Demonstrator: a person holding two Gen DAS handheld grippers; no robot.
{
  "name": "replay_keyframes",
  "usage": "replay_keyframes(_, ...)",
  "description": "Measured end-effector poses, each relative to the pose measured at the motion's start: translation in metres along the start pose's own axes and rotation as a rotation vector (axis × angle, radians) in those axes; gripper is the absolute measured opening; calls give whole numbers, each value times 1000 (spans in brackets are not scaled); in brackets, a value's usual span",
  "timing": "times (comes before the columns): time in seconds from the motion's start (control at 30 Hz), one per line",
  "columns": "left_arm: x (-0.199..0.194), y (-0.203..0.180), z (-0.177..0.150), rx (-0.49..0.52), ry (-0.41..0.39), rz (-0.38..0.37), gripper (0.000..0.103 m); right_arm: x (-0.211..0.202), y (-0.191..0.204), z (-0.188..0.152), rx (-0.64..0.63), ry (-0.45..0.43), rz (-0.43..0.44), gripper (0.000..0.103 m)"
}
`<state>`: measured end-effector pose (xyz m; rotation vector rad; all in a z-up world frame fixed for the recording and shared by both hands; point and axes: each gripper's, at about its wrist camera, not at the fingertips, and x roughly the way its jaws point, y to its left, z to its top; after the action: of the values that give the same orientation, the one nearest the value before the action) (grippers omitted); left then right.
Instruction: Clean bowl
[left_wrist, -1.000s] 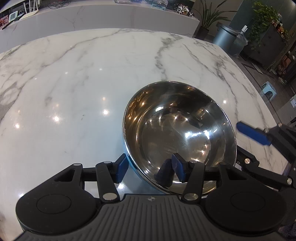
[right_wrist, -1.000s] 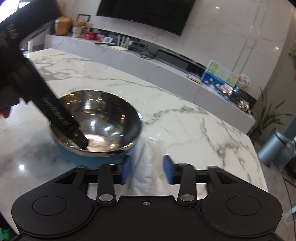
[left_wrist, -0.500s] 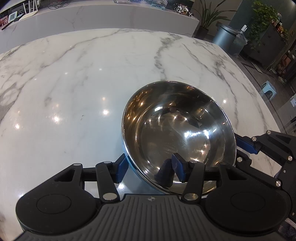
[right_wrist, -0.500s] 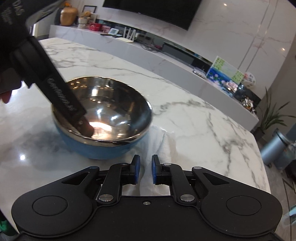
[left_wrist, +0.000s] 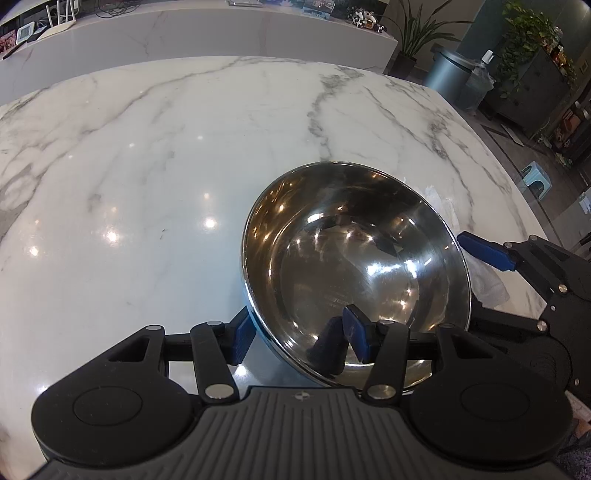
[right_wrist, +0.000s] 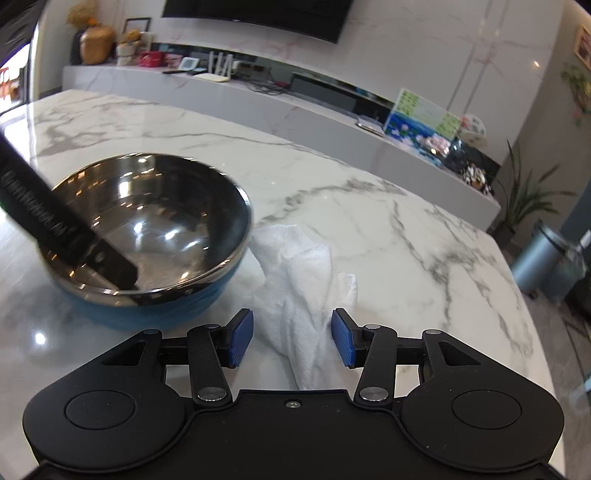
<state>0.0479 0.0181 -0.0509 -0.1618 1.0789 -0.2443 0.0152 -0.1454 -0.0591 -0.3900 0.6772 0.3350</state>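
The room is large and bright, with pale marble-look walls, a dark wide screen (right_wrist: 255, 14) hung high, and a long white ledge (right_wrist: 236, 92) below it carrying small ornaments, a router and a coloured picture card (right_wrist: 421, 118). Potted plants (left_wrist: 421, 33) and a grey bin (left_wrist: 452, 74) stand on the floor beyond the table's far right corner.

The table (left_wrist: 166, 147) is a broad slab of glossy white marble with grey veins; ceiling lights show on it as bright spots.

The bowl (left_wrist: 354, 258), steel inside and blue outside, stands upright on the table near its near edge, toward the right side. Its mirror-like interior looks bare.

A crumpled white cloth (right_wrist: 303, 266) lies on the table touching the bowl's right flank.

The left tool (left_wrist: 299, 332) straddles the bowl's near rim, one blue pad outside the wall and one inside. Whether the pads press on the wall I cannot tell.

The right tool (right_wrist: 291, 339) hangs low over the cloth. Its jaws have just been opening and now stand about halfway apart, with the cloth's raised fold between the pads but not pinched by them.
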Motion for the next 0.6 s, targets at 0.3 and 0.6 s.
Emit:
replay_keyframes(0.3,1,-1,1,5,0,-1,50,11,-15,-2,129,49,6,33)
replay_keyframes(0.6,0,-3,1,18,-10,13,47,-2,-3,-3,53,10,-31,20)
